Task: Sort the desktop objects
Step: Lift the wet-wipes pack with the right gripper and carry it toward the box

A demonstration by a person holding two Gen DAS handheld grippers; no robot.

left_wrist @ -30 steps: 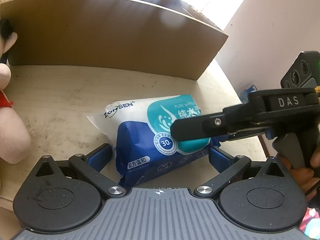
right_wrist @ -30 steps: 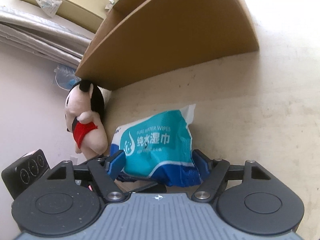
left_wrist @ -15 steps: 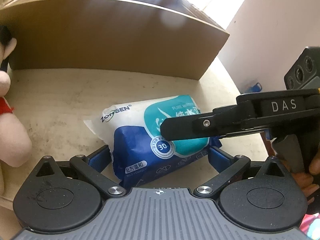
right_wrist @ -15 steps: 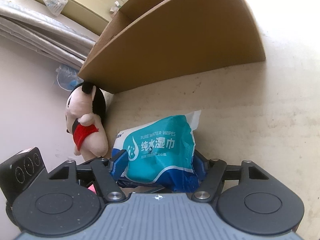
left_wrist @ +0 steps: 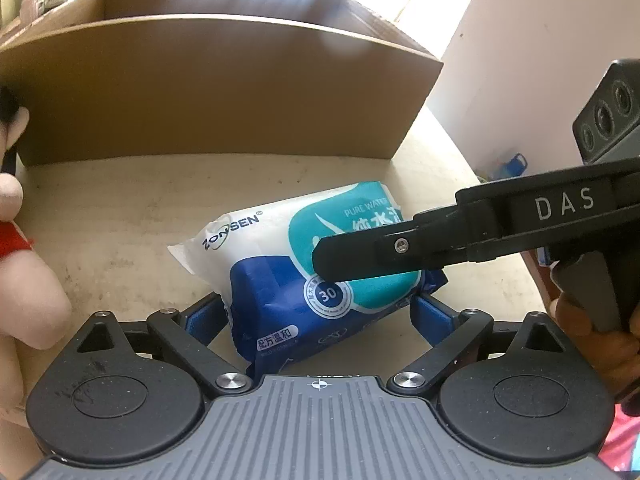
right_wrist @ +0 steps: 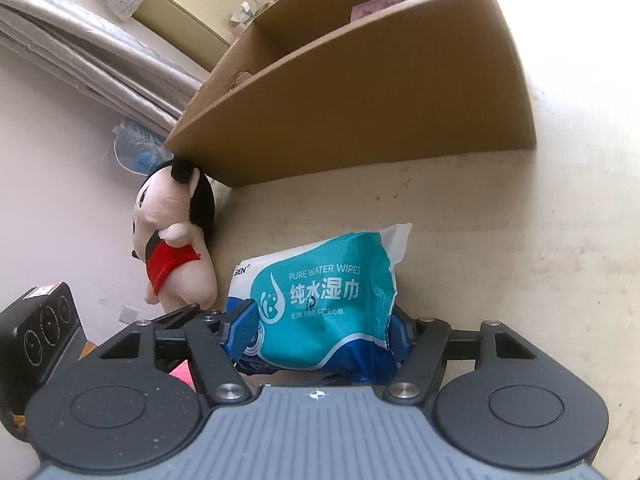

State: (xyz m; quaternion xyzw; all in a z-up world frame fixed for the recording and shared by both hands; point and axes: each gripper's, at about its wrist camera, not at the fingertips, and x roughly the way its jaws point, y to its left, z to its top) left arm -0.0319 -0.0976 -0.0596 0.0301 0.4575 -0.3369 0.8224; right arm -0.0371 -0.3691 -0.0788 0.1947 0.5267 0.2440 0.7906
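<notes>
The pack of wet wipes [left_wrist: 320, 280] lay on the pale desk [left_wrist: 120, 208] before a cardboard box [left_wrist: 224, 92]. The left gripper [left_wrist: 320, 318] straddled it, jaws closing, pads not yet pressing. From the right wrist view, the right gripper [right_wrist: 320, 326] was clamped on the pack [right_wrist: 320, 300]; a plush doll [right_wrist: 176, 236] stood just beside it.

Wipes pack [left_wrist: 280, 264] reads "ZONSEN", "PURE WATER WIPES"; right tongs [left_wrist: 400, 264] read "DAS".
</notes>
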